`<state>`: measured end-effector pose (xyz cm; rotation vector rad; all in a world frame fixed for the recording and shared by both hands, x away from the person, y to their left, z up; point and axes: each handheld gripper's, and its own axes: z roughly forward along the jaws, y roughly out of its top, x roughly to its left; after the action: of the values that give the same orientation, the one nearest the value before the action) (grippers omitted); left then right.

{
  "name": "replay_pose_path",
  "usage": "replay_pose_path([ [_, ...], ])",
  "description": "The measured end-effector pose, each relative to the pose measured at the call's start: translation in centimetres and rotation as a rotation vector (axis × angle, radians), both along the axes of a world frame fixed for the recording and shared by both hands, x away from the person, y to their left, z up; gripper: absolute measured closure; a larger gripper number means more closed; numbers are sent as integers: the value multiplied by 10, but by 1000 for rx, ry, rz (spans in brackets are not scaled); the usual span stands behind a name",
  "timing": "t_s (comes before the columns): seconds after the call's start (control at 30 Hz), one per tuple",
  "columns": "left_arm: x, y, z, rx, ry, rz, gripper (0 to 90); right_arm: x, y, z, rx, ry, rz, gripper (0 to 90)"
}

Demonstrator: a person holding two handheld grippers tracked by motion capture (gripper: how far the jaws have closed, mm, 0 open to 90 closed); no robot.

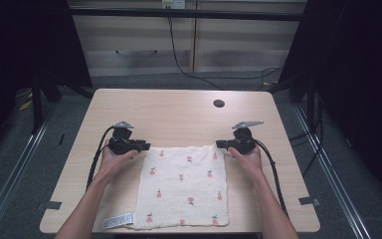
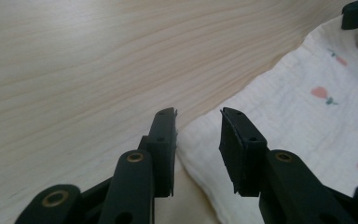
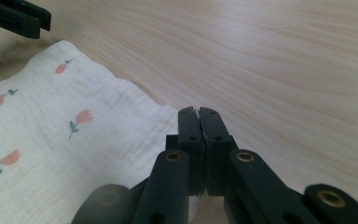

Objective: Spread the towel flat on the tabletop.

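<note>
You are pinching the cloth's point(image 1: 184, 186) far right corner with the right gripper point(image 3: 199, 116), jaws closed; the left gripper point(image 2: 198, 122) is straddling the left corner, unclosed. Folding is not yet starting.

High view: overhead, facing forward-down, far. Gripper views: low, close, facing each other across the shared cloth point(image 1: 183, 186) and table point(image 1: 179, 112).
</note>
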<state>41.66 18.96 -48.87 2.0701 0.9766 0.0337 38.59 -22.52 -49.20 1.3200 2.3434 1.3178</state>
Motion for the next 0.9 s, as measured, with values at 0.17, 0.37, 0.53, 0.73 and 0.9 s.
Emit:
replay_pose_path([
  [0.17,2,-7,-10,45,-10,19,652,-2,-2,4,-2,-8,1,885],
  [0.37,1,-14,-14,51,-20,15,649,-3,-3,3,-3,0,5,885],
  [0.53,-3,-16,-15,76,-53,5,708,-2,-4,1,-7,1,-3,885],
  [0.73,-6,-12,-17,76,-69,14,852,-4,-6,4,-2,-5,-8,885],
  [0.9,-6,-7,-14,23,-50,30,861,-4,-8,7,-6,-10,-11,886],
])
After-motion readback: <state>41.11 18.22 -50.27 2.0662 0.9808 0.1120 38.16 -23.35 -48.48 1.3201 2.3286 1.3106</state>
